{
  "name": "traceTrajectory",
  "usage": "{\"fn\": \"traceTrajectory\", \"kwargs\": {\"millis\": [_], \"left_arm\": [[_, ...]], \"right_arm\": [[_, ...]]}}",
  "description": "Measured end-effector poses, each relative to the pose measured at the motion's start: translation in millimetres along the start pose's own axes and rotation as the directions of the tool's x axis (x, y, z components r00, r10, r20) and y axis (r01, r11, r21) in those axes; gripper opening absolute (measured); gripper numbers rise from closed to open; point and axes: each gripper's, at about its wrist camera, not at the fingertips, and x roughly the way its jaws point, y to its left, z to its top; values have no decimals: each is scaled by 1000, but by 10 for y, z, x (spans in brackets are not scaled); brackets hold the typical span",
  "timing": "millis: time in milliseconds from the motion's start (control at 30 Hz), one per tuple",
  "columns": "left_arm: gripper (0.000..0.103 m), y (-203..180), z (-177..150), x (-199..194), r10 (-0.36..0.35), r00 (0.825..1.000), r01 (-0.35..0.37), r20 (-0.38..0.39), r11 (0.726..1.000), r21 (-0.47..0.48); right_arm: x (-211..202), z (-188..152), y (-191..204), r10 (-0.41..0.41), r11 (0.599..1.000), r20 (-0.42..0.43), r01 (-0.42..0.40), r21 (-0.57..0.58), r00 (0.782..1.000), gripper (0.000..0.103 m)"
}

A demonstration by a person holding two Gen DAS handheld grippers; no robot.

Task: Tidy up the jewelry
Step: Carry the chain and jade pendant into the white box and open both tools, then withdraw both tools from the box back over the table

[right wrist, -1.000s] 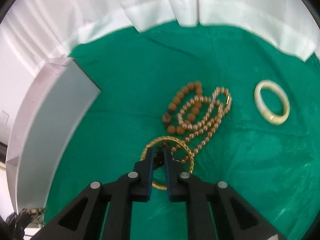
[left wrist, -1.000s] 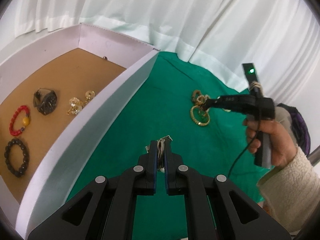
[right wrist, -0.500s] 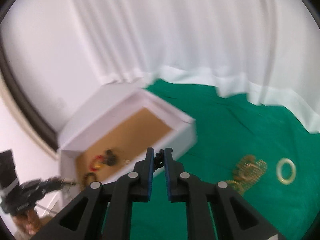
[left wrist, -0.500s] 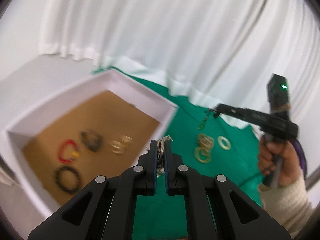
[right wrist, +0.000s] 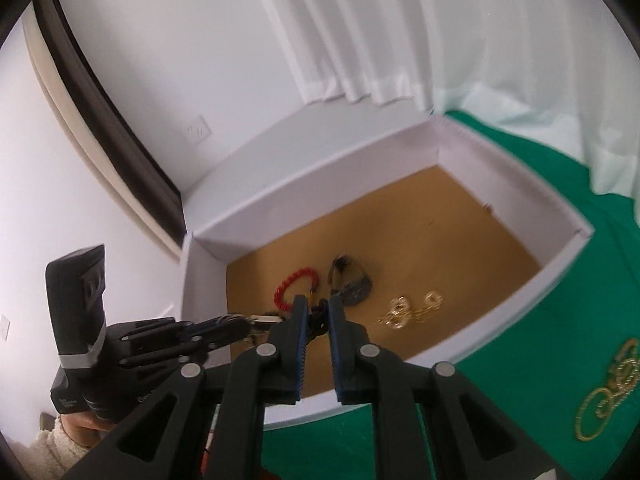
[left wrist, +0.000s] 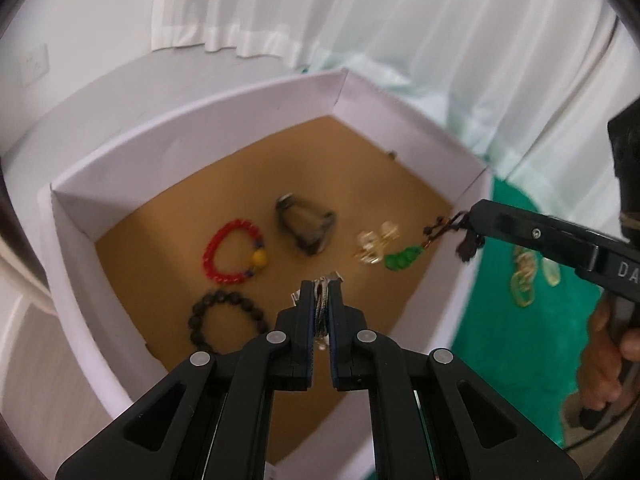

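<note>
White curtains [left wrist: 400, 20], pale wall [right wrist: 180, 40], perhaps a socket [right wrist: 199, 131].

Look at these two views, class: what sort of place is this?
Probably a staged tabletop set in a plain room: a green cloth covers the table, white curtains hang behind, and a white cardboard box holds bracelets. A wall socket suggests an ordinary interior.

Left tool [left wrist: 322, 300] gripping chain [left wrist: 322, 312], above box [left wrist: 72, 248]

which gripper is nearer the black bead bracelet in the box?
Left. The left gripper hovers just above and beside the black bead bracelet, shut on a silver chain. The right gripper is across the box, by its far wall, dangling a green pendant.
</note>
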Motion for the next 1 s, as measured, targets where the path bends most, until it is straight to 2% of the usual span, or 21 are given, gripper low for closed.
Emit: {"fn": "traceTrajectory", "kwargs": {"millis": [33,67,133,200,367,433,567,667,833,1000], "left_arm": [[11,10,-17,24,31,1000,-31,1,1000,5],[17,19,-36,23,49,999,-49,6,999,7],[58,21,-57,-34,59,998,-59,26,998,3],[71,3,-89,-124,69,996,-69,62,998,-3],[79,-293,-180,-267,51,993,-57,105,997,52],[81,-528,-248,-312,33,992,-44,118,994,98],[84,-1020,-395,-325,-14,993,-9,118,981,193],[85,-1338,-501,-271,-34,994,8,101,968,251],[85,-1788,-706,-160,-47,995,13,90,938,346],[85,-2063,-839,-115,-45,995,3,95,916,401]], "right_arm": [[71,-12,-7,-4,1000,-13,5,6,1000,14],[99,-51,-25,-12,1000,-17,13,20,1000,18],[62,-129,-94,-13,998,-3,13,55,1000,43],[-57,-179,-154,-30,997,14,29,76,999,45],[-476,-445,-330,-137,989,71,132,71,988,48],[-658,-664,-416,-197,979,88,192,68,976,52],[-956,-1114,-605,-310,950,104,302,82,945,52],[-1179,-1495,-777,-407,911,108,396,115,907,52],[-1537,-2131,-1020,-555,823,102,528,208,825,52],[-1772,-2622,-1221,-631,753,76,586,298,772,53]]}}
